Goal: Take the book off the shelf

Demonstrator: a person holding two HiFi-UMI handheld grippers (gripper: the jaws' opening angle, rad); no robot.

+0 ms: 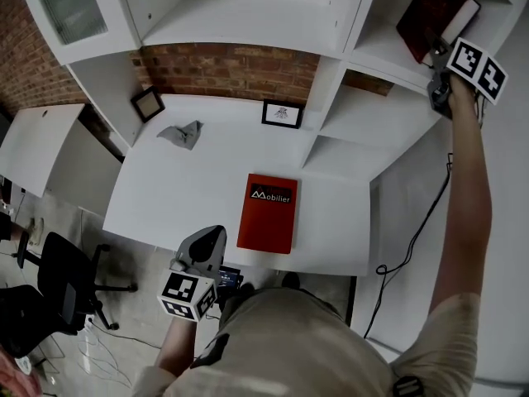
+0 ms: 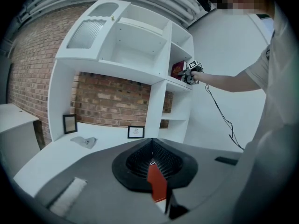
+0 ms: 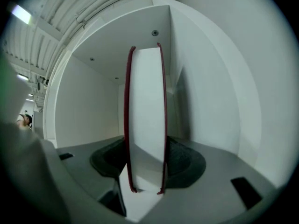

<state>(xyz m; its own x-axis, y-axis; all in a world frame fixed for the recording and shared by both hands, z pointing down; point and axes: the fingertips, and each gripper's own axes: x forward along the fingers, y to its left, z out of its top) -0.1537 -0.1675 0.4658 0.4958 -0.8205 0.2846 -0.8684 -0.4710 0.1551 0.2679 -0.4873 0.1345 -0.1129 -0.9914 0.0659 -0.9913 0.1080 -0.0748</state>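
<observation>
A dark red book [image 1: 434, 11] stands leaning in the upper right compartment of the white shelf unit [image 1: 347, 31]. My right gripper [image 1: 433, 56] reaches into that compartment at arm's length. In the right gripper view the book [image 3: 145, 106] stands upright with its white page edge facing me, and my right gripper [image 3: 145, 146] is shut on it, a pad against each red cover. The left gripper view shows the same book [image 2: 177, 70] from afar. My left gripper [image 1: 207, 236] hangs shut and holding nothing by the desk's front edge, its tips meeting [image 2: 150, 141].
A bright red book [image 1: 267, 212] lies flat on the white desk [image 1: 182, 188]. Two framed pictures [image 1: 282, 113] [image 1: 148, 103] and a crumpled grey cloth [image 1: 183, 134] sit near the brick wall. A black office chair [image 1: 58, 288] stands at the left, and a cable [image 1: 413, 238] hangs at the right.
</observation>
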